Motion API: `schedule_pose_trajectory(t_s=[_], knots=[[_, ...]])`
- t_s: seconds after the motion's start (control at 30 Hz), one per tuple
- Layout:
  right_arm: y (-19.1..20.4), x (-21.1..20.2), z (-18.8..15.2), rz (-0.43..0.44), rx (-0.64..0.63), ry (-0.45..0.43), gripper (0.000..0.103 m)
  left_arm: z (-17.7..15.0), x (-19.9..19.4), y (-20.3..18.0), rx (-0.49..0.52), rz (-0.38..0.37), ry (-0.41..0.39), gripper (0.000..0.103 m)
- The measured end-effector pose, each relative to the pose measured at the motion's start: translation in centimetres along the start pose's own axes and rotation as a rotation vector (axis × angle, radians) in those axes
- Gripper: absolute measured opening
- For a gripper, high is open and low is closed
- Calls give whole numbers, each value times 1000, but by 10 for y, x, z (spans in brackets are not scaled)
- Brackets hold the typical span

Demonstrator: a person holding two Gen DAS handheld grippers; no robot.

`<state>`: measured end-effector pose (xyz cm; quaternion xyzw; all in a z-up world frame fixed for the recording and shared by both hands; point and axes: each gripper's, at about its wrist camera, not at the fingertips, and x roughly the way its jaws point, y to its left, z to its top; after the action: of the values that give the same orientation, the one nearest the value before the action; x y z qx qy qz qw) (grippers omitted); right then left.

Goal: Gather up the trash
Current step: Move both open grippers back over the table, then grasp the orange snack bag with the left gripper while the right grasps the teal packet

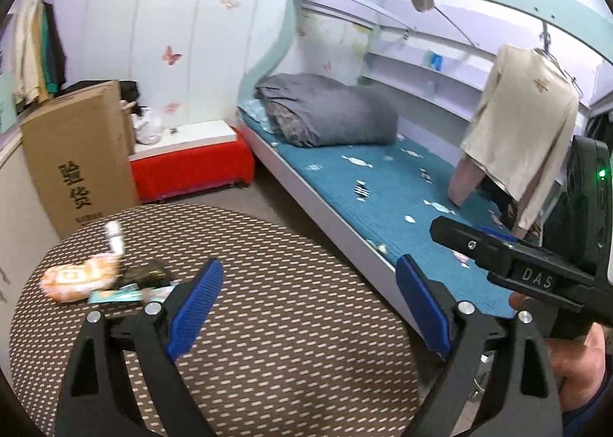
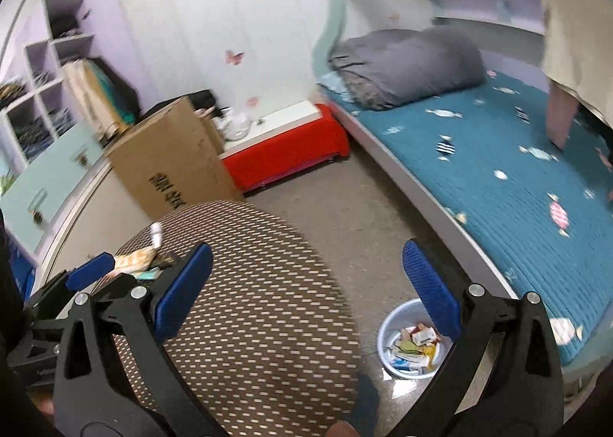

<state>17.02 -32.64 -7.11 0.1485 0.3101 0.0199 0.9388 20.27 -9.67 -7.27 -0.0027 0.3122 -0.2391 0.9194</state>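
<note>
Several wrappers lie at the left edge of the round patterned table (image 1: 268,322): an orange packet (image 1: 76,278), a dark wrapper (image 1: 147,274), a teal one (image 1: 115,296) and a white tube (image 1: 114,236). My left gripper (image 1: 308,305) hangs open above the table, right of the pile, nothing between its blue pads. In the right wrist view the same pile (image 2: 138,259) lies far left. My right gripper (image 2: 306,283) is open too, over the table's right edge (image 2: 325,283). Below it on the floor stands a white bin (image 2: 387,337) holding several wrappers.
A cardboard box (image 1: 80,153) and a red-sided bench (image 1: 191,165) stand behind the table. A bunk bed with a blue mattress (image 1: 383,199) runs along the right, a folded grey duvet (image 1: 325,111) at its head and a hanging shirt (image 1: 525,123) over it.
</note>
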Motion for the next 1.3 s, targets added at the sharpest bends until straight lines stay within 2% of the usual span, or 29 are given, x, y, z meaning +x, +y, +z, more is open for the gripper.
schedule_pose_trajectory(t_s=[0.3,0.53,0.83,0.97,1.03,1.1,1.2,1.3], knots=[[84,51,-14,147,-201,85,97,-18,-23,86,-127,102,-6,89],[140,104,-34,215,-369,196,97,-35,-39,142,-188,191,-9,89],[198,175,-58,274,-541,299,96,-52,-39,192,-247,251,14,89],[199,210,-63,249,-546,337,83,-52,-29,213,-234,279,36,89],[198,218,-66,260,-557,359,70,-49,-21,220,-210,296,54,89],[203,215,-70,277,-588,359,68,-45,-11,229,-167,314,66,89],[211,203,-77,325,-628,394,44,-39,10,241,-92,317,99,89],[218,195,-84,342,-667,416,40,-34,34,248,5,308,151,89]])
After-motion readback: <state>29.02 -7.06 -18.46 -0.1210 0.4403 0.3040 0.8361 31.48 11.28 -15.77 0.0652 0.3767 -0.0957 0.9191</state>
